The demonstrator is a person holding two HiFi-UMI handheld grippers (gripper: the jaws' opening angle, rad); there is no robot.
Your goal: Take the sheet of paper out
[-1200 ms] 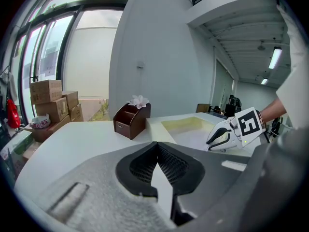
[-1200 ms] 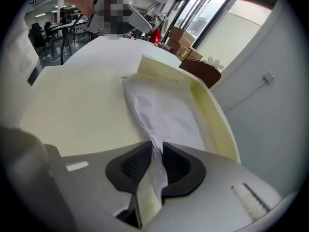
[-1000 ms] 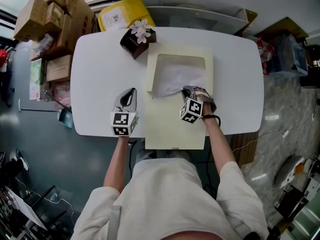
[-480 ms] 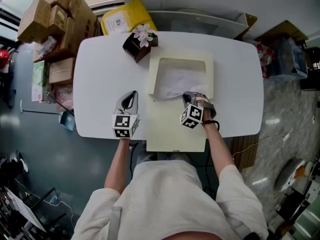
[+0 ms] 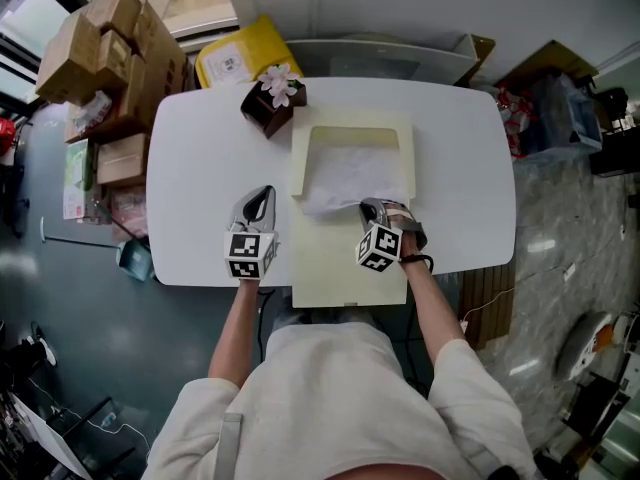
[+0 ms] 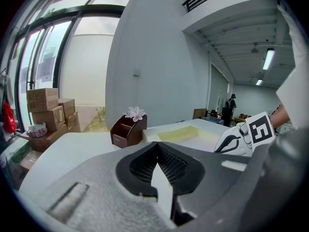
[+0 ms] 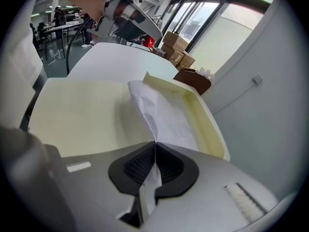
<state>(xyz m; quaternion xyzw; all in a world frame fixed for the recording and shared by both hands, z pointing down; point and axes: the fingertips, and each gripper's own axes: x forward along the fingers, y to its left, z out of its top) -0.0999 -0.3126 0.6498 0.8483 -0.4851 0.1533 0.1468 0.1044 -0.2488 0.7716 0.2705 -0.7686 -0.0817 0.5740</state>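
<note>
Your right gripper is pinched tight on the near edge of the sheet of paper, which is crumpled and mostly inside the shallow cream tray. Your left gripper is closed on nothing, over the white table left of the tray. The label on the yellow package is too small to read.

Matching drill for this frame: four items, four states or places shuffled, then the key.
1 left gripper
2 right gripper
3 sheet of paper
4 brown flower holder

A lies partly in the cream box
B jaws shut, empty
C on the white table, by the box's far left corner
D jaws shut on the sheet

Pairs: 1-B, 2-D, 3-A, 4-C
</note>
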